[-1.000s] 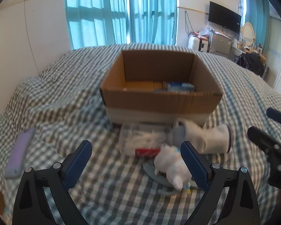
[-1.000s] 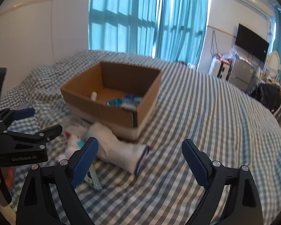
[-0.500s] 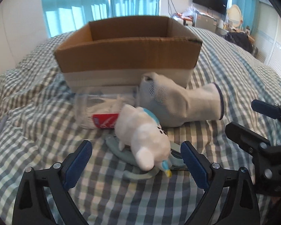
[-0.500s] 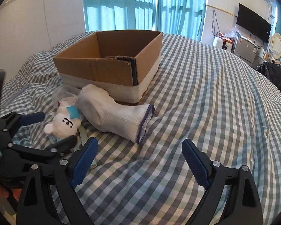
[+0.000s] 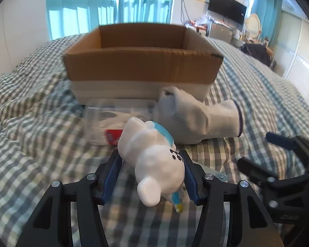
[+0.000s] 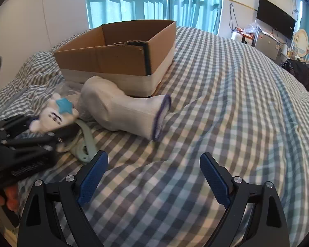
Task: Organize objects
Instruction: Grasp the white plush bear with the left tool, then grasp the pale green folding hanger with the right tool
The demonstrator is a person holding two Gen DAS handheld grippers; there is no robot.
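Observation:
My left gripper (image 5: 151, 171) is shut on a white plush bear (image 5: 154, 154) with a blue star; the bear also shows in the right wrist view (image 6: 53, 116). Behind it lie a clear plastic bag (image 5: 111, 123) with a red label and a white glove (image 5: 199, 119), (image 6: 123, 111). An open cardboard box (image 5: 142, 61), (image 6: 117, 55) stands just beyond them on the checked bedspread. My right gripper (image 6: 153, 177) is open and empty over bare bedspread, in front of the glove's cuff. The left gripper (image 6: 20, 140) sits at its left.
A pale green strap-like object (image 6: 86, 142) lies under the bear. The checked bedspread (image 6: 237, 103) stretches to the right. A wall and blue curtains stand behind the box. A TV and furniture are at the far right.
My left gripper has moved forward and closed on the plush bear, which lay free between the open jaws before. The right gripper has moved closer to the glove and stays open.

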